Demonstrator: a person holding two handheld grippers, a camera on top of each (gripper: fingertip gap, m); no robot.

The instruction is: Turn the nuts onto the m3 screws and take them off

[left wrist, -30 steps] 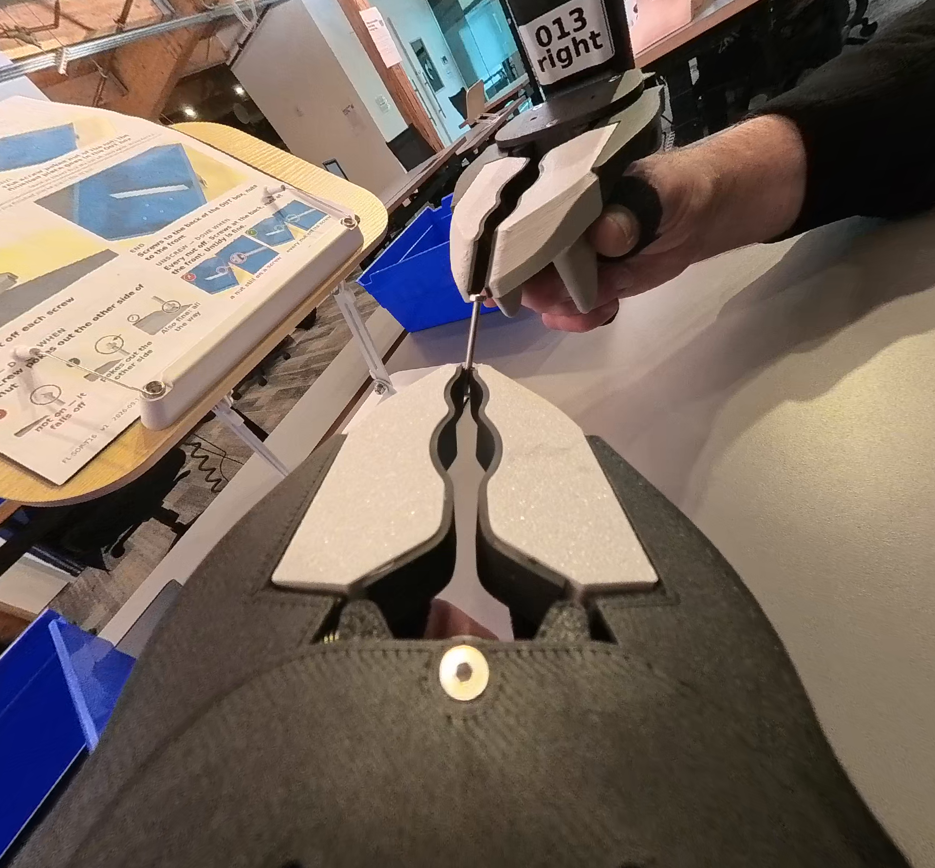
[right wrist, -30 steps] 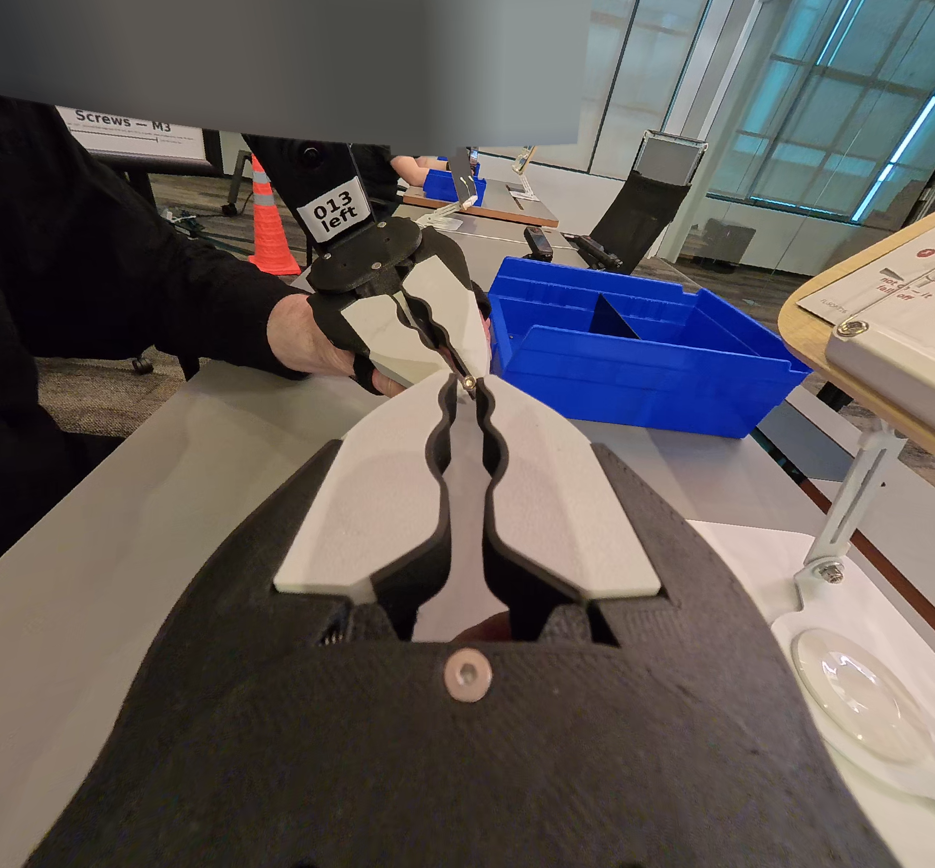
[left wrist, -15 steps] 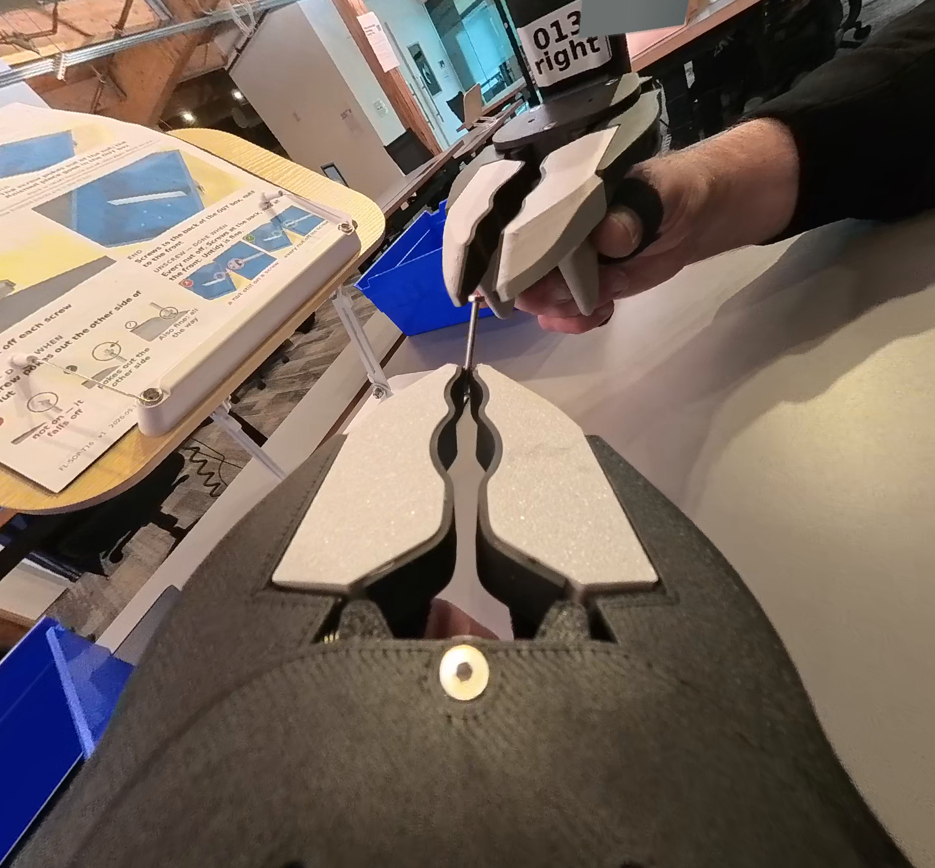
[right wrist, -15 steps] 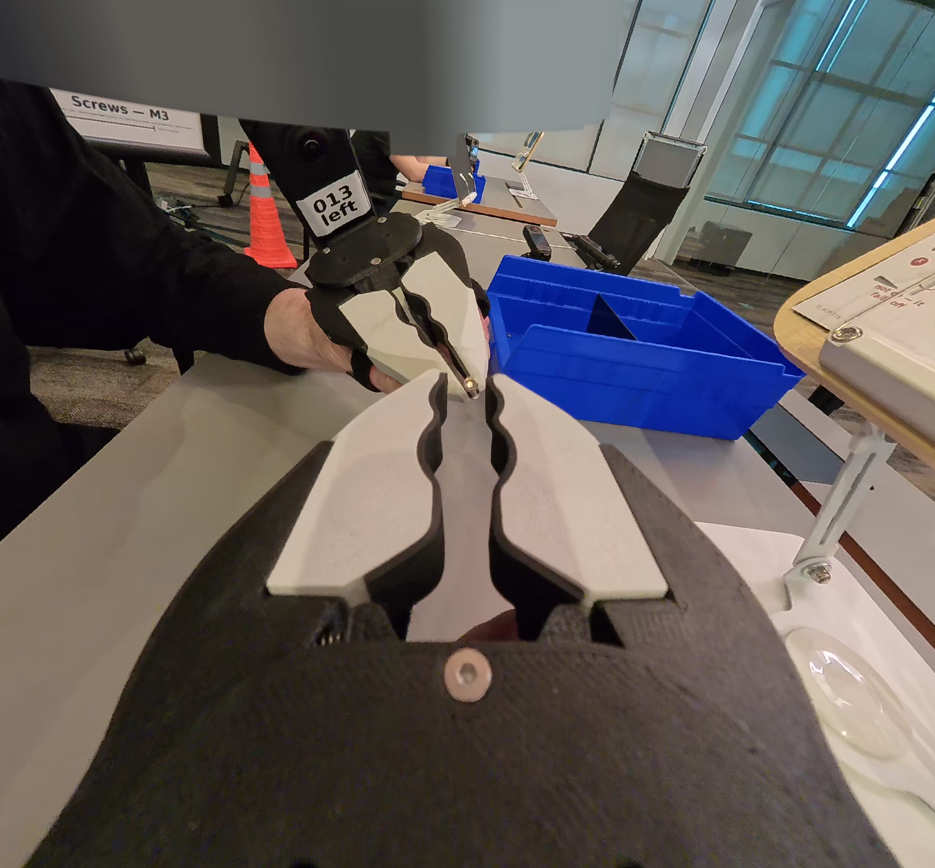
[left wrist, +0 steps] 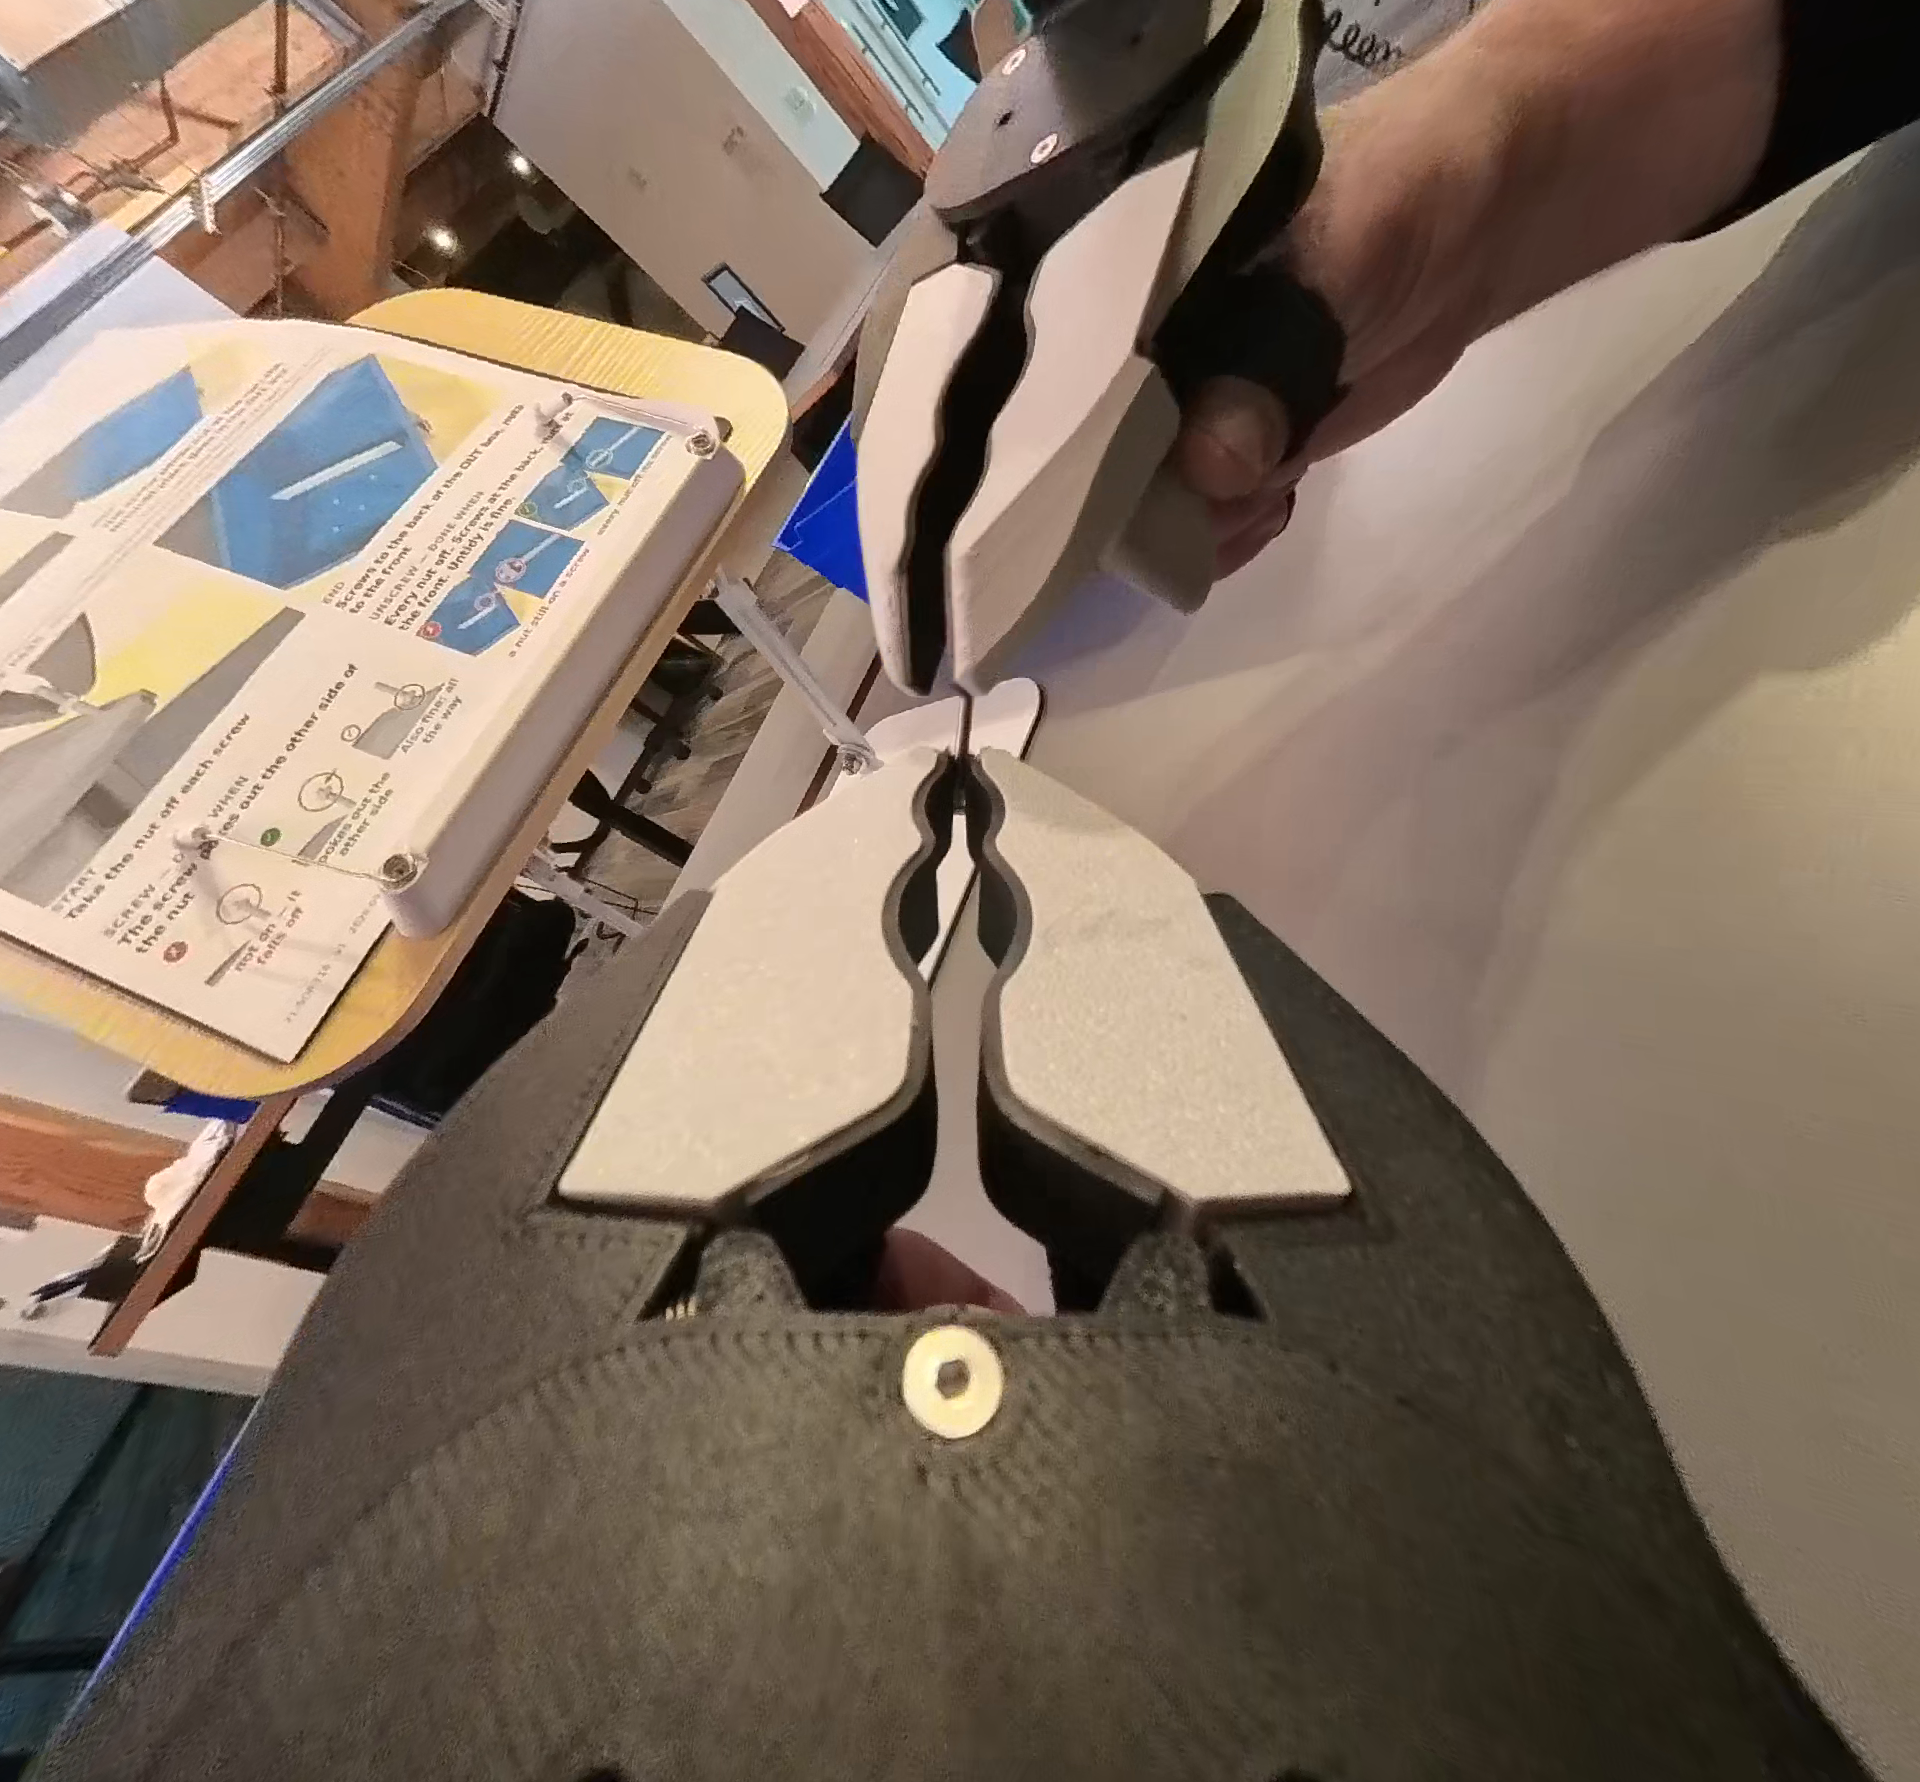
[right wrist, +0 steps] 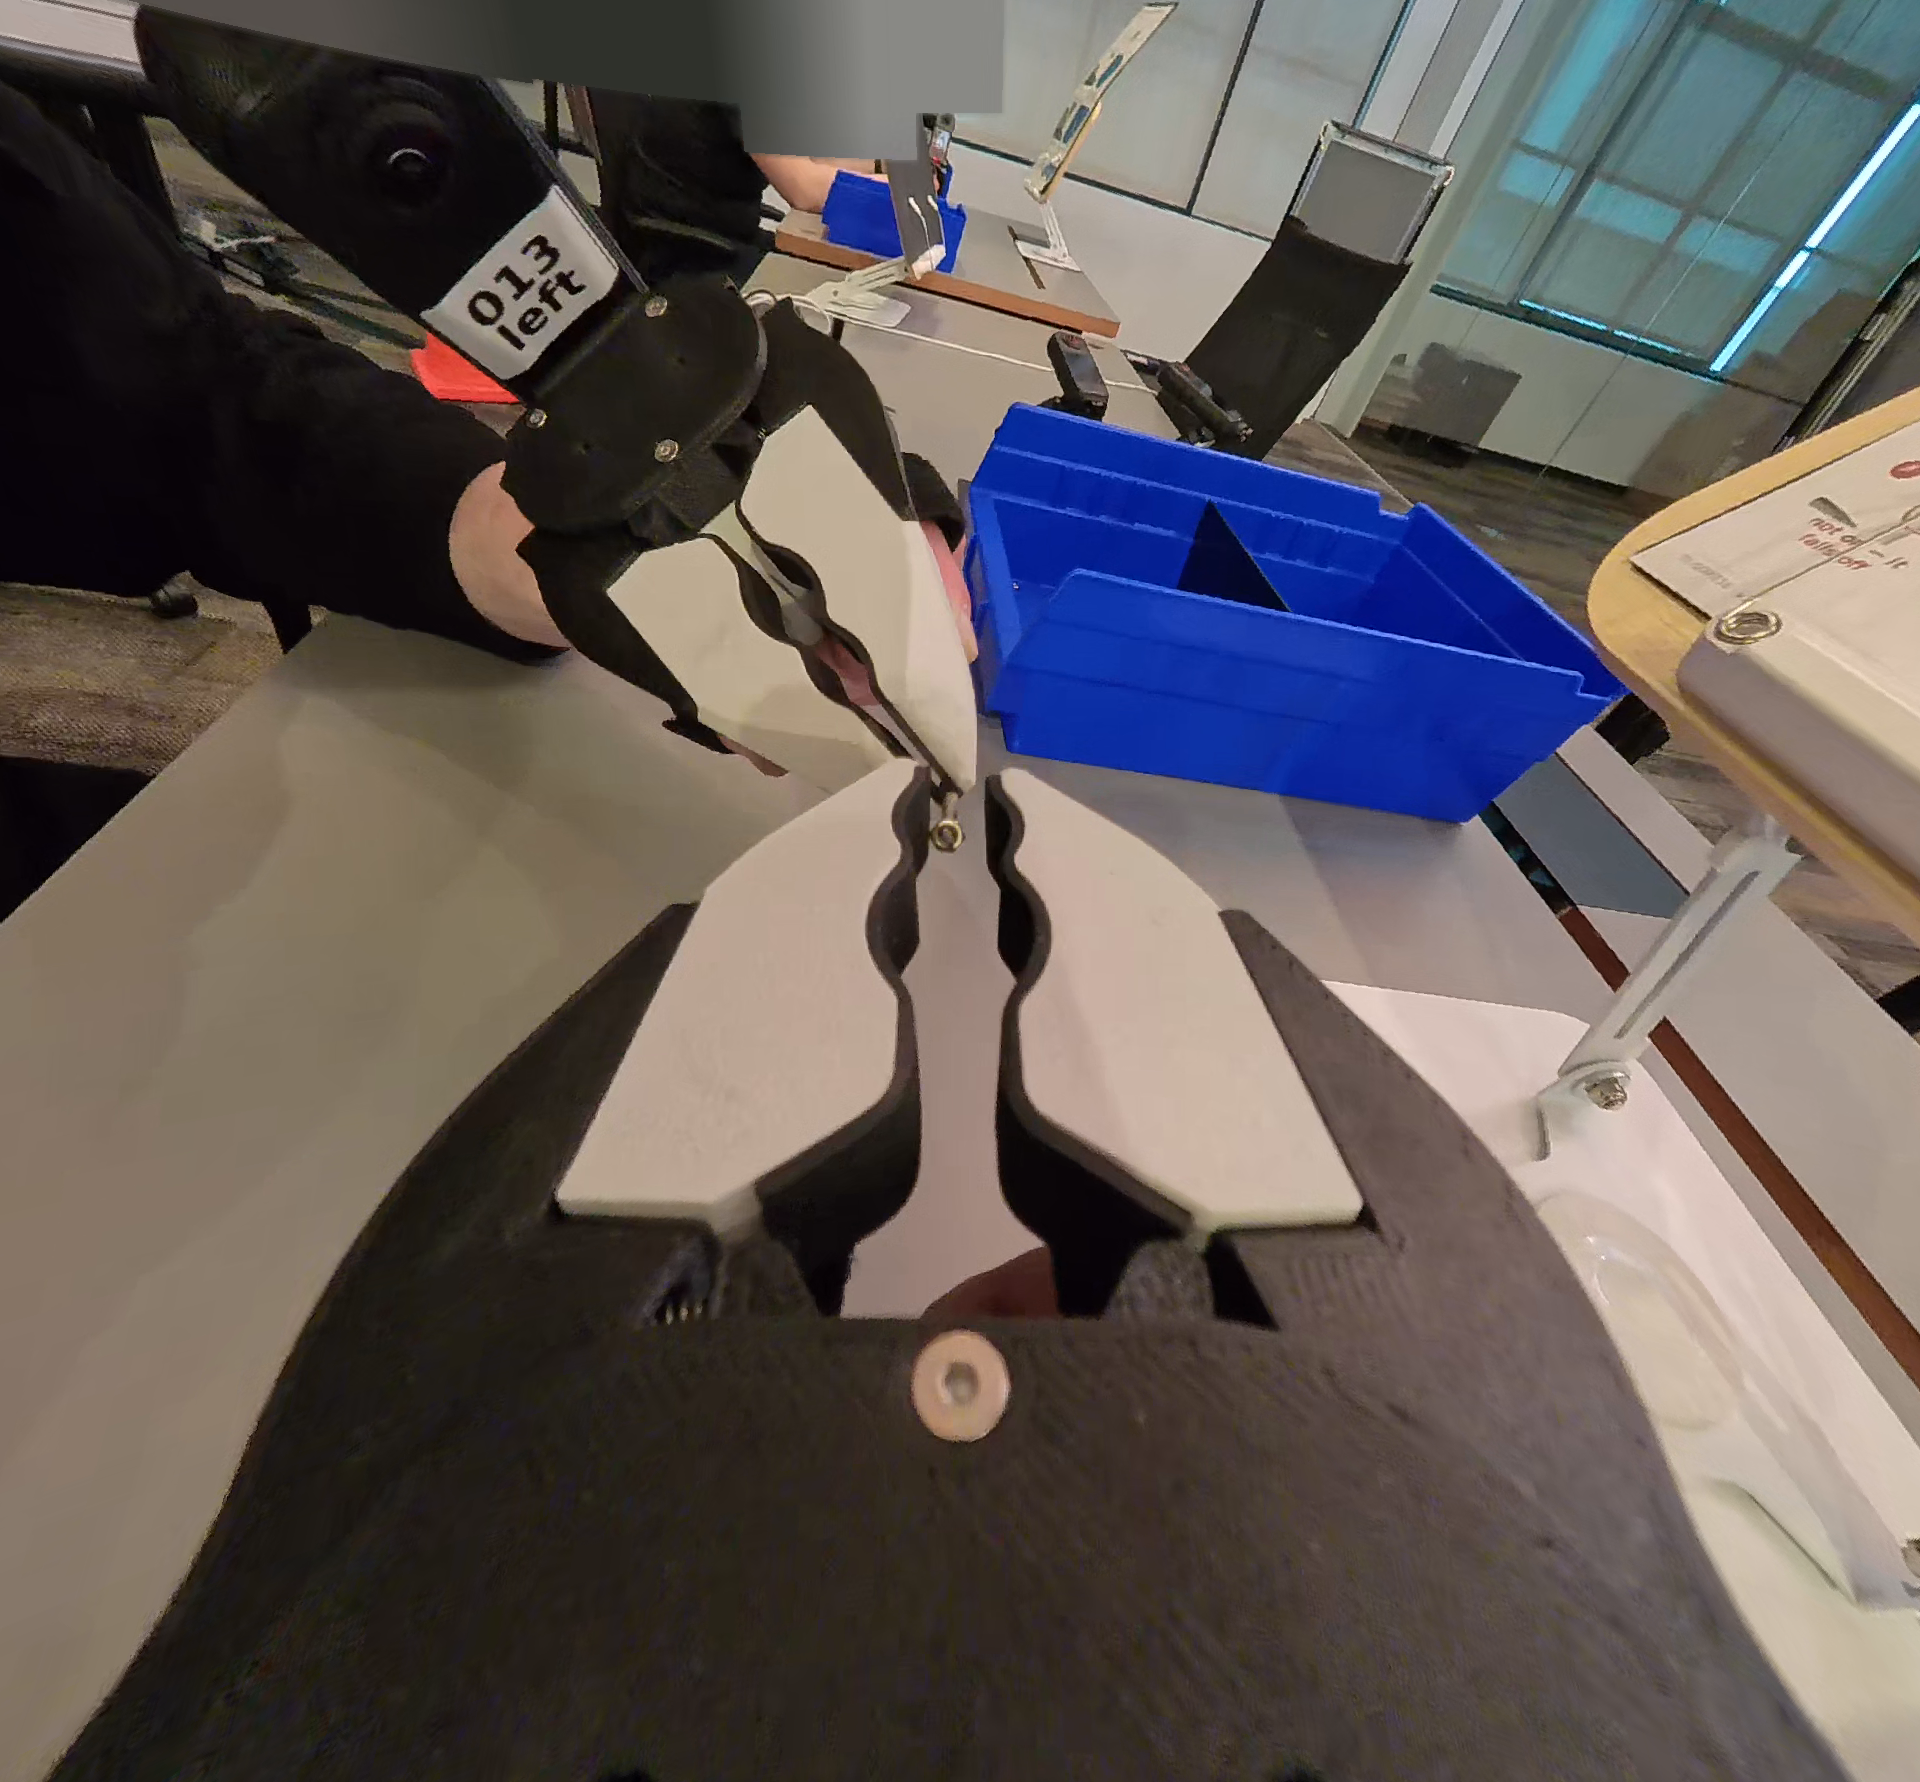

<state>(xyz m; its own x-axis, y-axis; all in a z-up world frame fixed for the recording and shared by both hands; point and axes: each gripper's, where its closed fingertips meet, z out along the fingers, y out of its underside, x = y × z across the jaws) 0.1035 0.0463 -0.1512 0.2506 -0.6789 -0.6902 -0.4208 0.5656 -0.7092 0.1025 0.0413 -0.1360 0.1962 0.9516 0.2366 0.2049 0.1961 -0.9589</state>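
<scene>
**Screw pinched in your left gripper, right fingers parted around its end**

Your left gripper (left wrist: 958, 764) had its two pale grey fingers (left wrist: 790, 984) pressed together at the tips, clamping a thin silver M3 screw (left wrist: 964, 724) that stuck out beyond them. In the right wrist view the same screw (right wrist: 940, 813) ended in a small brassy ring-shaped nut or head (right wrist: 945, 834); which of the two it was cannot be told. Your right gripper (right wrist: 948, 787) met that end with its fingers (right wrist: 1132, 1026) slightly apart, a narrow gap on either side, so it was not gripping. Both tools were held above the pale grey tabletop (right wrist: 312, 849). The blue plastic divided bin (right wrist: 1268, 652) sat on the far side of the table, and the laminated instruction board on a wooden stand (left wrist: 343, 610) stood at the left of the left wrist view.
</scene>
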